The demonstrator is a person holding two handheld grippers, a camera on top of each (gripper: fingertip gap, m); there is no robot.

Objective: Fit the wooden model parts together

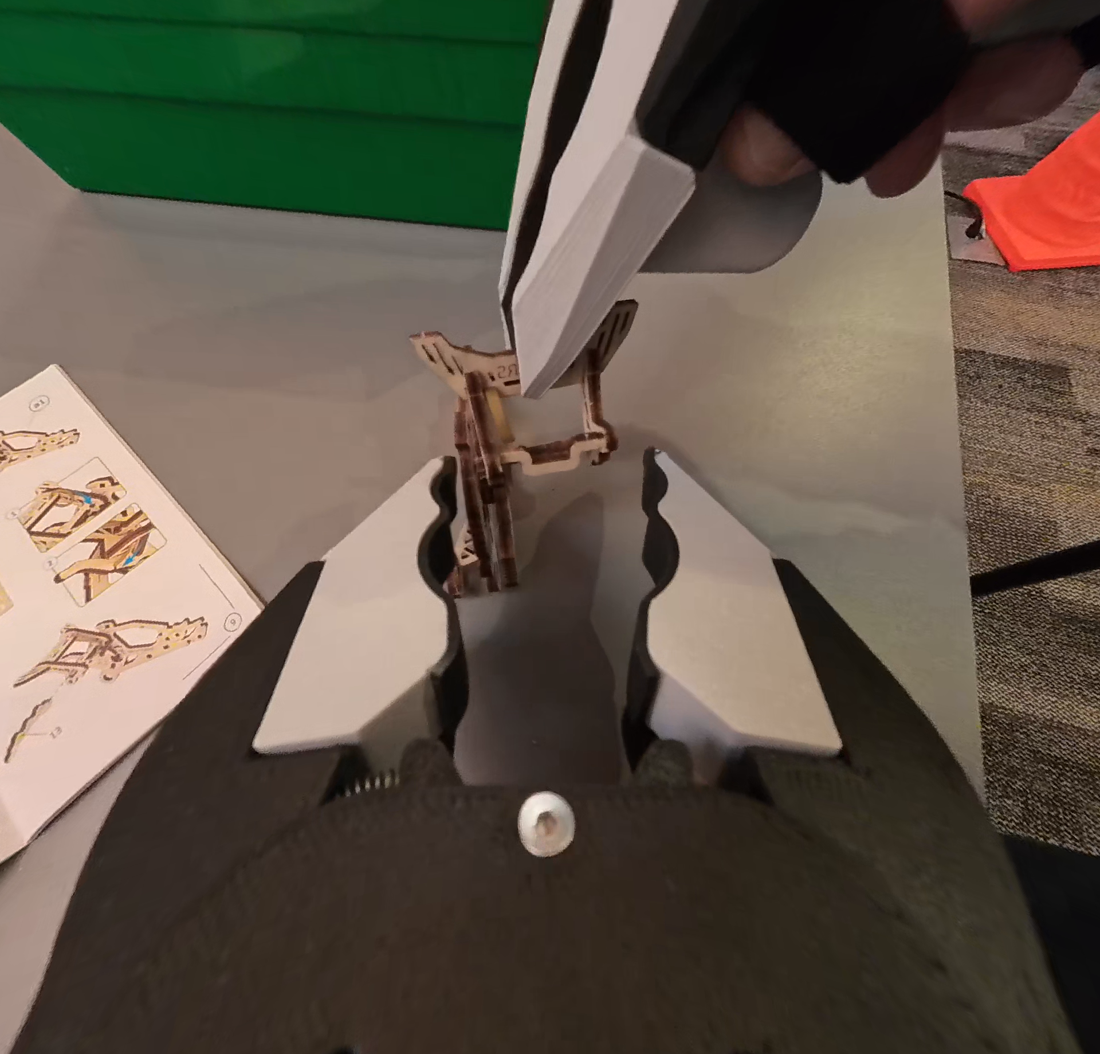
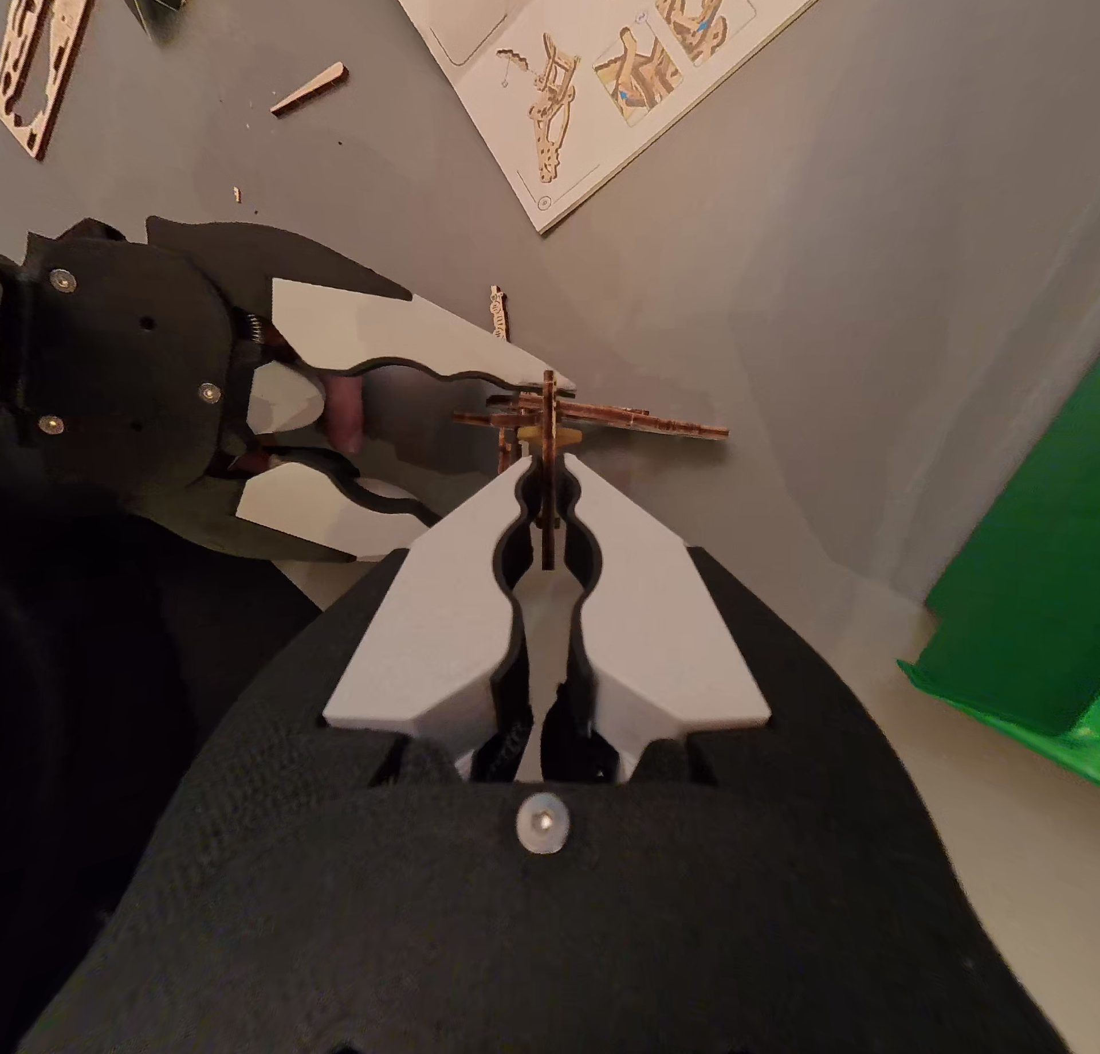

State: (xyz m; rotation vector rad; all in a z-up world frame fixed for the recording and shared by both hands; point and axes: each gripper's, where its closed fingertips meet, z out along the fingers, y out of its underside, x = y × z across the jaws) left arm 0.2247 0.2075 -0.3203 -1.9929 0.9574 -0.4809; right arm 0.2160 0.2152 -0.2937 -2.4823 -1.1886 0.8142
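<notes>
1. Presently, the right gripper has its fingers clenched on a thin plate of the wooden model, which is held above the grey bench.
2. Left gripper: fingers spread, released, flanking the model's lower frame.
3. Advice: close the left fingers on the frame before pressing, keeping the plate square to its slot.
4. Count: two grippers, one assembled model, one instruction sheet, one loose wooden sliver, one punched-out parts sheet.
</notes>
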